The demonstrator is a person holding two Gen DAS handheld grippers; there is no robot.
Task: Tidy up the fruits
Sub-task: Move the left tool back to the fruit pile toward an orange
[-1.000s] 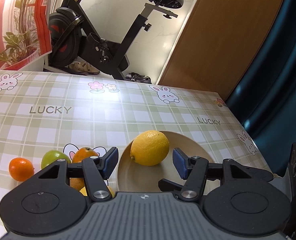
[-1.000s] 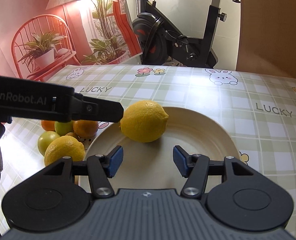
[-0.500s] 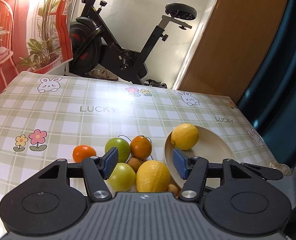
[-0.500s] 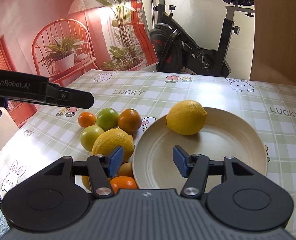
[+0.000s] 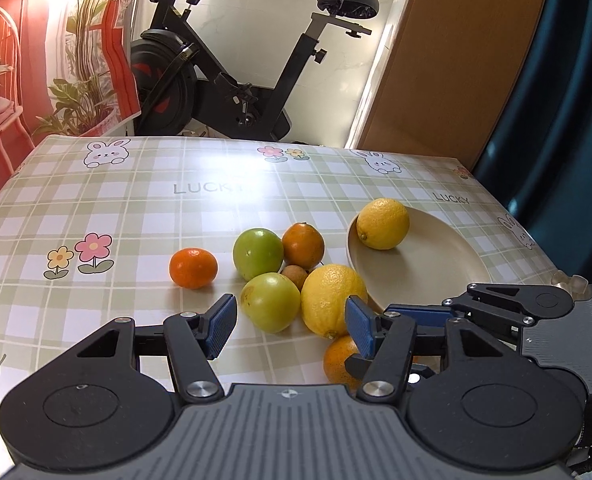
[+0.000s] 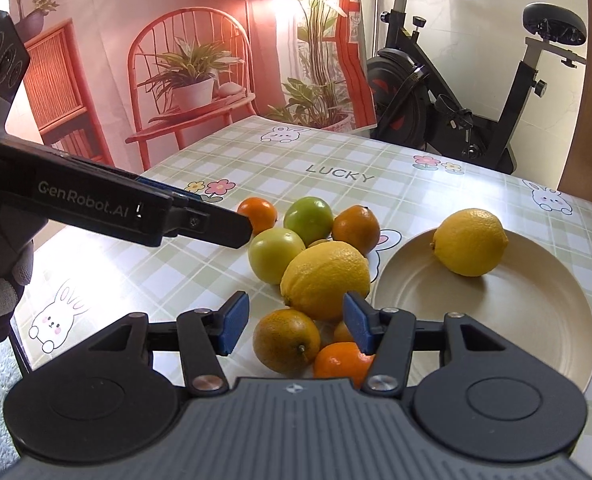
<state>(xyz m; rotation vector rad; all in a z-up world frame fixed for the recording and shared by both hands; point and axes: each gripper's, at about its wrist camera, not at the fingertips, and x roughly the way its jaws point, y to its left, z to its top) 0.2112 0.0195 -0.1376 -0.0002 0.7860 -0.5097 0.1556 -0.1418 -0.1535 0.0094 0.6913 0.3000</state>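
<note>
Both grippers hang over the fruit pile, jaws apart and empty — the right gripper (image 6: 296, 322) just closing a little, the left gripper (image 5: 290, 326) half-open. One lemon (image 6: 471, 242) sits on the plate (image 6: 536, 320) — the other lemon (image 6: 325, 279) lies beside it.

Setting: a room in a home. Evidence: black exercise bike (image 5: 240, 80) against a pale marble-look wall; counter (image 5: 136, 216) under a checked oilcloth printed with bunnies, flowers and "LUCKY"; printed backdrop (image 6: 184, 64) of a red chair and potted plants; wooden door (image 5: 456, 56).
</note>
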